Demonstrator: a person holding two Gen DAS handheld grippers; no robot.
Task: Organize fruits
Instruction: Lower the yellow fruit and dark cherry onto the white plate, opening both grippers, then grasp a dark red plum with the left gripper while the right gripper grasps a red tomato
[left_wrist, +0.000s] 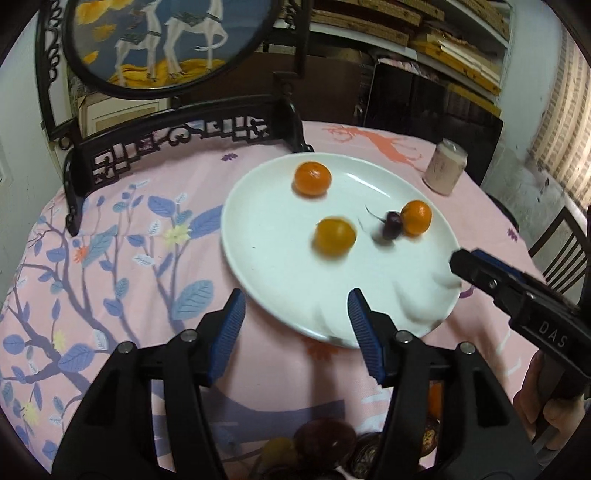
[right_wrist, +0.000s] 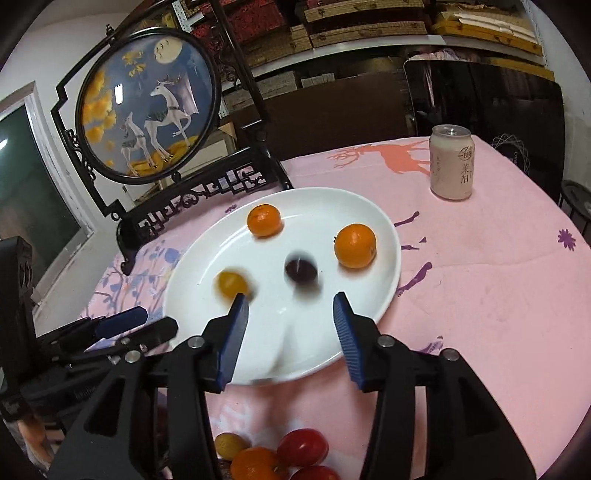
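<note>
A white plate (left_wrist: 280, 280) (right_wrist: 373, 295) lies on the pink tablecloth. On it are two oranges (left_wrist: 312, 178) (left_wrist: 416, 218), a yellow fruit (left_wrist: 334, 236) and a dark cherry (left_wrist: 391, 224), the last two blurred. In the right wrist view the oranges (right_wrist: 263, 220) (right_wrist: 355, 245), the yellow fruit (right_wrist: 232, 283) and the cherry (right_wrist: 301, 272) show too. My left gripper (left_wrist: 295, 315) is open and empty over the plate's near rim. My right gripper (right_wrist: 290, 319) is open and empty above the plate's near part; it also shows in the left wrist view (left_wrist: 480, 273).
A pink can (right_wrist: 452, 167) (left_wrist: 445, 167) stands at the far right. A black carved stand with a round deer picture (right_wrist: 147, 103) (left_wrist: 166, 44) is behind the plate. More fruits (right_wrist: 291, 456) (left_wrist: 325, 443) lie near the table's front edge, under the grippers.
</note>
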